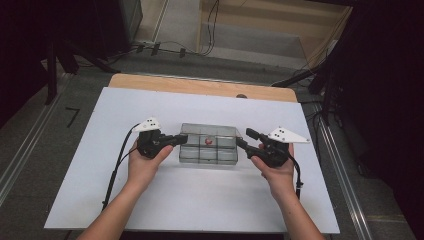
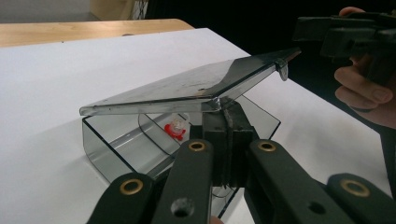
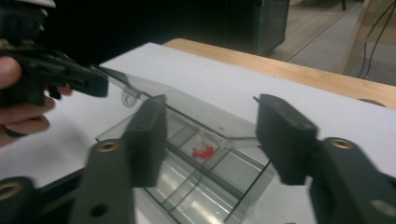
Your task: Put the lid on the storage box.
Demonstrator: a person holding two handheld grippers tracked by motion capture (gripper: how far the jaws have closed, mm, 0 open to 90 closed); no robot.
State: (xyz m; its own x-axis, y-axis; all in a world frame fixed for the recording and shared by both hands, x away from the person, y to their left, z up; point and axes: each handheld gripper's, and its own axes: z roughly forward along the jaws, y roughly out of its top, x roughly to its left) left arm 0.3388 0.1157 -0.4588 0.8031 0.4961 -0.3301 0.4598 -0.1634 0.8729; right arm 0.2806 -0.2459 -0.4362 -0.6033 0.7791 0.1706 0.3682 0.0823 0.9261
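A clear plastic compartment box [image 1: 207,156] lies in the middle of the white board, its lid [image 2: 187,86] tilted up. A small red piece [image 1: 208,141] sits in one of its middle compartments [image 2: 175,130] [image 3: 201,151]. My left gripper [image 1: 181,138] is at the box's left end. Its jaws [image 2: 229,135] are shut on the box's near edge right under the raised lid; whether wall or lid rim is gripped I cannot tell. My right gripper [image 1: 244,139] is at the box's right end. It [image 3: 212,109] stands open with nothing between the pads, and the box lies beyond them.
The white board [image 1: 150,200] lies on a wooden table [image 1: 200,86]. Cables run across the floor [image 1: 165,47] behind it. Dark stands flank the table at left and right. A lid tab [image 2: 282,70] hangs near the right gripper's tips.
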